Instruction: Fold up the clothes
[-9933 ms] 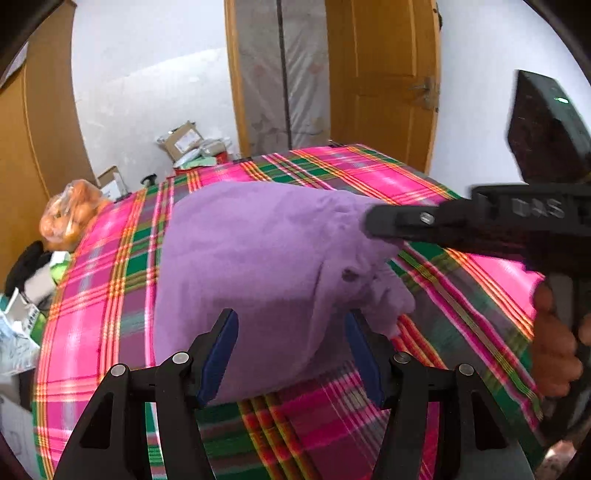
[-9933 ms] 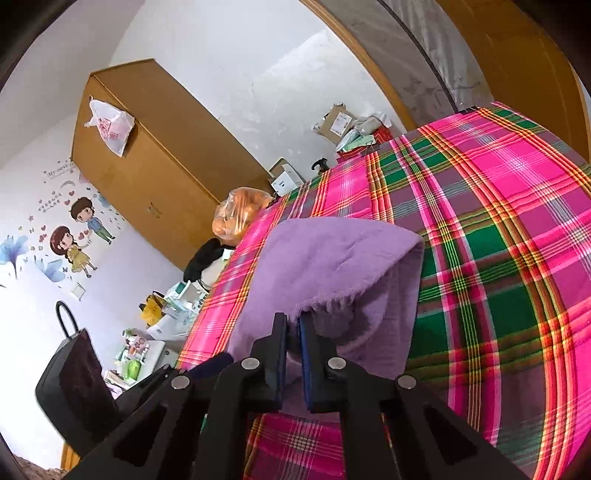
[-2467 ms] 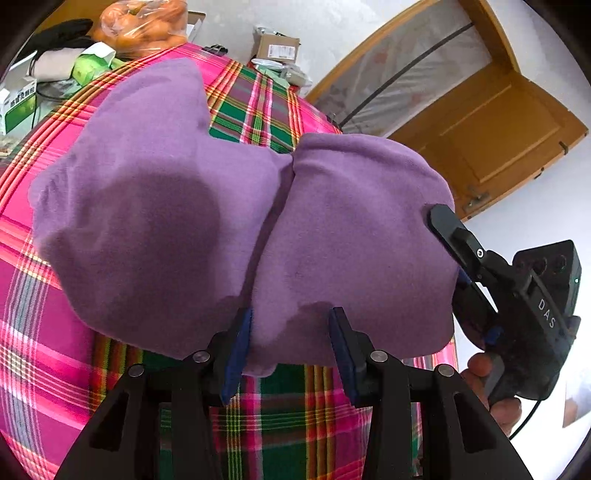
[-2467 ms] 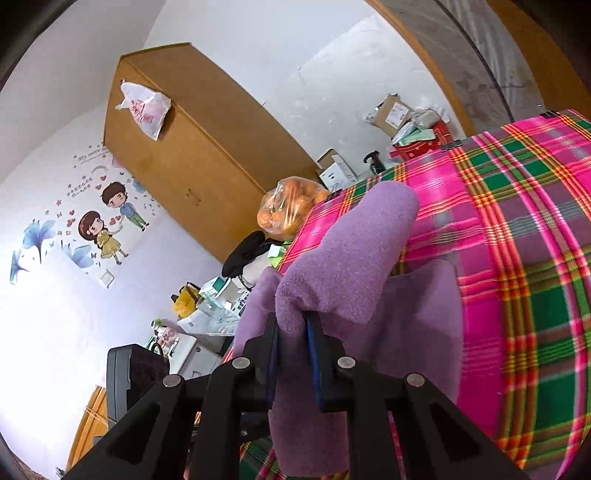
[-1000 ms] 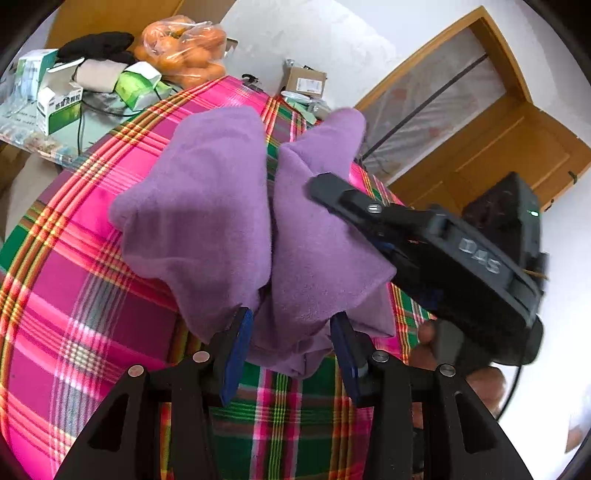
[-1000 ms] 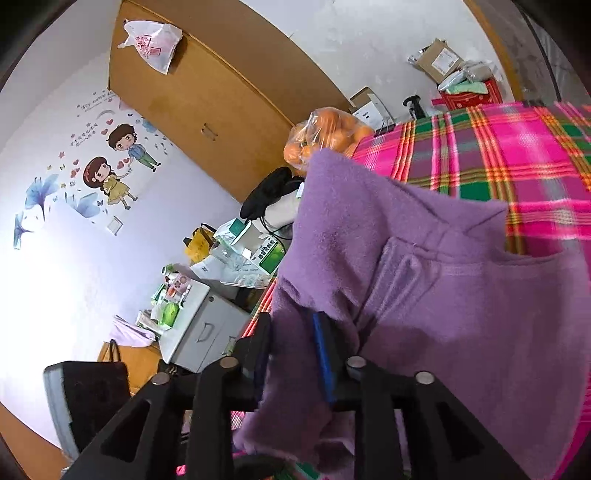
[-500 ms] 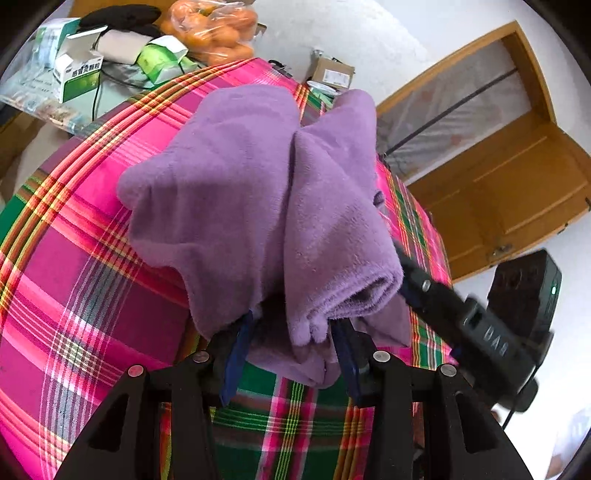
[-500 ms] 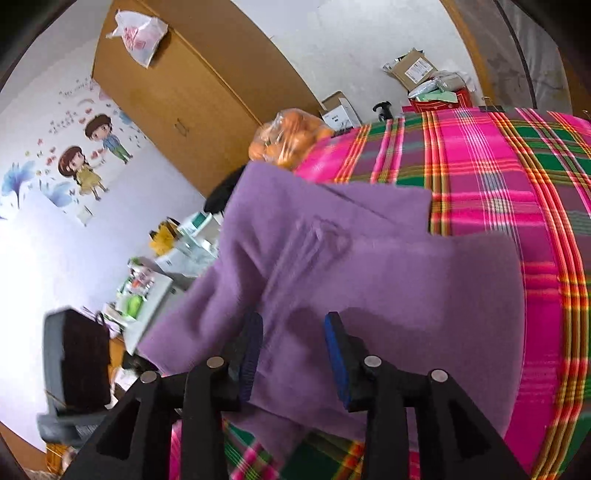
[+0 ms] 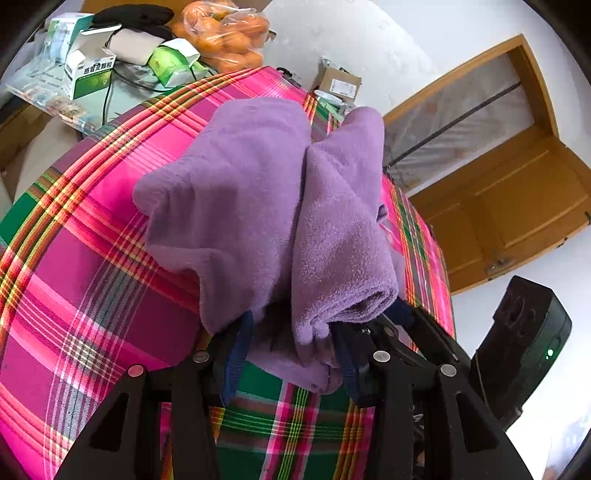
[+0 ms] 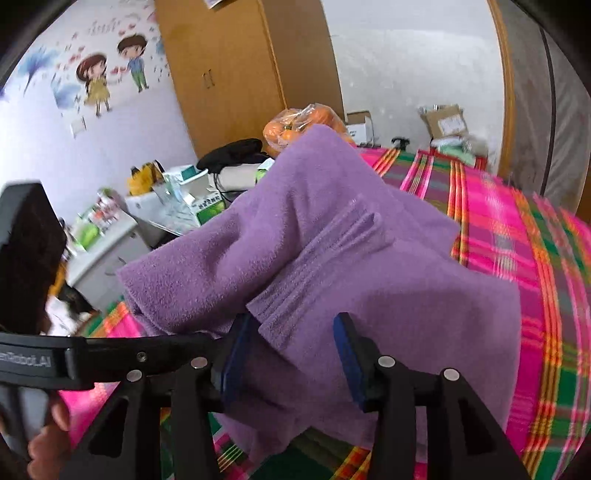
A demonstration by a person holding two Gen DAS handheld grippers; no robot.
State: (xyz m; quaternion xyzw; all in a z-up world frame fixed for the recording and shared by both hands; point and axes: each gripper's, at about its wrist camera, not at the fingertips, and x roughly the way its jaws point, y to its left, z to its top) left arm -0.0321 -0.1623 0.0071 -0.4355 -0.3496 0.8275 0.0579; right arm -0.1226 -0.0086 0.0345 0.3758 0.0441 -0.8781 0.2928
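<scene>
left claw (image 9: 291, 354) released, straddling purple garment (image 9: 258, 206) (folded) | right claw (image 10: 291, 350) released, low over it

Pink-green plaid cloth (image 9: 92, 266) covered work surface. Beyond far edge: bag of oranges (image 9: 225, 33), green-white boxes (image 9: 88, 70), black item (image 9: 136, 16) on side table. Cardboard box (image 9: 338, 85) by white wall. Wooden wardrobe (image 10: 236, 70), cartoon wall stickers (image 10: 110, 70), wooden door (image 9: 517, 206) stood behind

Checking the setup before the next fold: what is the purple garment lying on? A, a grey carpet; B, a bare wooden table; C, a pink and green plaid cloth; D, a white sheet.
C: the purple garment rests on the pink and green plaid cloth.
</scene>
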